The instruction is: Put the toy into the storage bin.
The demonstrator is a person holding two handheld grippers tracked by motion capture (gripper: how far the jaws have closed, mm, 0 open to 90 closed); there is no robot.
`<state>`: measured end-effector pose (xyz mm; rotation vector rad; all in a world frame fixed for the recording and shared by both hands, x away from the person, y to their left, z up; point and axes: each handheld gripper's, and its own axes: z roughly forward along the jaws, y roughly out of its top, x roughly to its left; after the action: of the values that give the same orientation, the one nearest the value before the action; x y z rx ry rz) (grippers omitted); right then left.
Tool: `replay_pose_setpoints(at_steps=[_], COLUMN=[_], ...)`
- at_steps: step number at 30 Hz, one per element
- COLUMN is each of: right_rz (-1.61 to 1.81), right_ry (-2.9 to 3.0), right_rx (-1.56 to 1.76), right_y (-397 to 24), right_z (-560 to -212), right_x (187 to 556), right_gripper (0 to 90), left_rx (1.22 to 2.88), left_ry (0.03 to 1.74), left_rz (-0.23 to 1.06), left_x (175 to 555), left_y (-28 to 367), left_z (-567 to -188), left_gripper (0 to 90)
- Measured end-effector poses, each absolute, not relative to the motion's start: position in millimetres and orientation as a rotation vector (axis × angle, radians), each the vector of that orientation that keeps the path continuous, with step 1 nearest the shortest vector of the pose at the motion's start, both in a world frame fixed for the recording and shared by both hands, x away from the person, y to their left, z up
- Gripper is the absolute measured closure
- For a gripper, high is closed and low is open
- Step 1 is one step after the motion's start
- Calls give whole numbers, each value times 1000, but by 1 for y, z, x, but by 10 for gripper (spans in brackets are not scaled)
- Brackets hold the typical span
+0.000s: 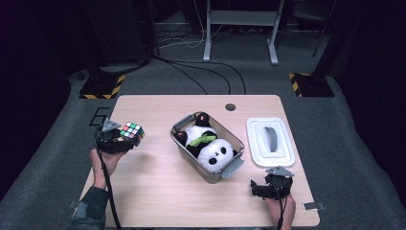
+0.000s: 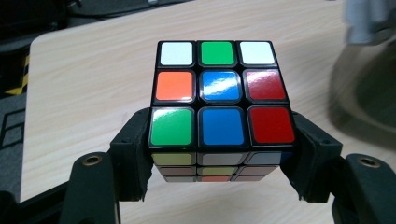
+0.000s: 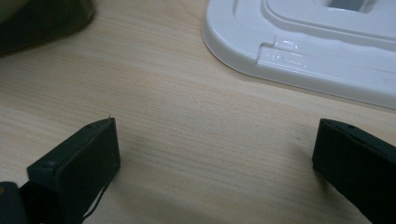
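Note:
A scrambled Rubik's cube (image 2: 220, 109) sits clamped between both black jaws of my left gripper (image 2: 219, 161), held above the wooden table. From above, the cube (image 1: 132, 132) hovers near the table's left edge with my left gripper (image 1: 125, 140) shut on it. My right gripper (image 1: 258, 188) rests low at the table's front right, close to the white lid. Its jaws stand wide apart with bare wood between them in the right gripper view (image 3: 215, 154).
A clear bin (image 1: 180, 148) with grey handles stands mid-table and holds a panda plush (image 1: 210, 146). The bin's white lid (image 1: 270, 142) lies flat to its right, also close ahead as the lid (image 3: 327, 56). A cable hole (image 1: 230, 107) marks the far edge.

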<state>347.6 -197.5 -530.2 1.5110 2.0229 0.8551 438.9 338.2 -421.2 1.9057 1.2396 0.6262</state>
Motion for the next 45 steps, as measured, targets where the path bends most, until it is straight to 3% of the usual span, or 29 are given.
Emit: replay_pose_setpoints(at_steps=[28, 45], right_rz=[855, 855], right_ry=[2023, 2023], right_rx=[1512, 1512], right_y=[-198, -198], right_z=[-530, -530], right_x=[348, 348], right_gripper=[1, 1], left_rx=[1984, 2080], left_ry=[906, 764], left_rz=[522, 361], left_x=[436, 449], left_y=[239, 157], left_z=[-359, -363], left_gripper=[341, 342])
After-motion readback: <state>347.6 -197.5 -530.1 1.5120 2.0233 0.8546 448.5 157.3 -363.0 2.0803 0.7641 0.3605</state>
